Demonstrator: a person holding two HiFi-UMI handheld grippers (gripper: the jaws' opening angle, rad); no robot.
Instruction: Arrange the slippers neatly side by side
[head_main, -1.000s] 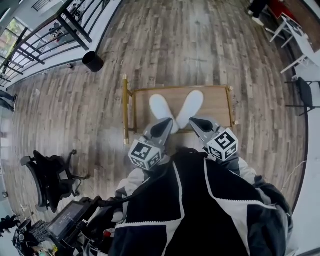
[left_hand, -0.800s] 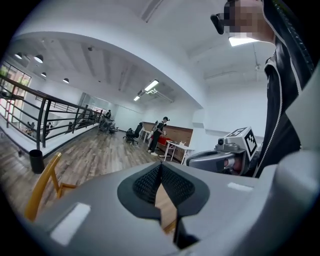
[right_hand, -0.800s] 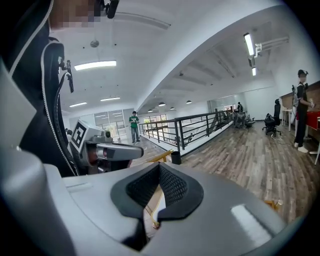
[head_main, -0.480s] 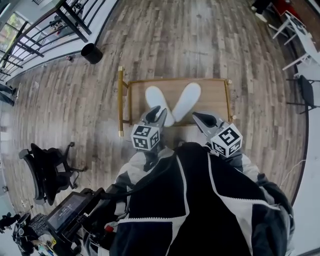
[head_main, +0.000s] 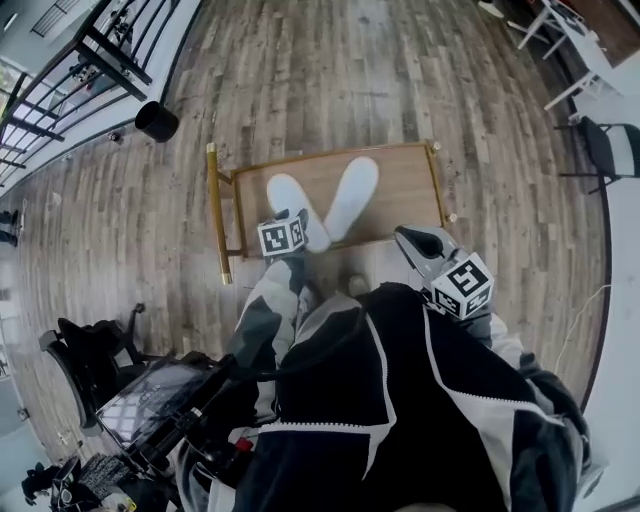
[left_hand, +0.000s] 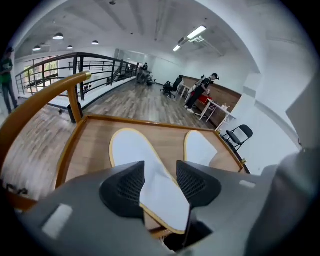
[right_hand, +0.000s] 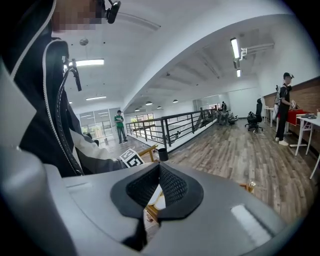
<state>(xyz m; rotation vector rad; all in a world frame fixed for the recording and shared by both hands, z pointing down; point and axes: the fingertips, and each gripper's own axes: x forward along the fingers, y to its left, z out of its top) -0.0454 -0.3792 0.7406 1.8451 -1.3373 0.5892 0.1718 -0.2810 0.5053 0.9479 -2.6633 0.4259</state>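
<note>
Left tool (left_hand: 161, 174), jaws just opened wide, straddles the left slipper's (left_hand: 132, 150) heel at the bench's (left_hand: 92, 145) near edge, not yet gripping it. A skewed pinch could push it off the edge, or into the right slipper (left_hand: 200, 149) — right tool (right_hand: 159, 184) is closed, held back

In the head view the left gripper (head_main: 293, 218), whose jaws have just been opening with the left slipper (head_main: 292, 195) between them, covers that slipper's end at the near edge of the worktop (head_main: 400, 185). In the left gripper view a jaw hides the right slipper (left_hand: 200, 147) at that same edge.
</note>
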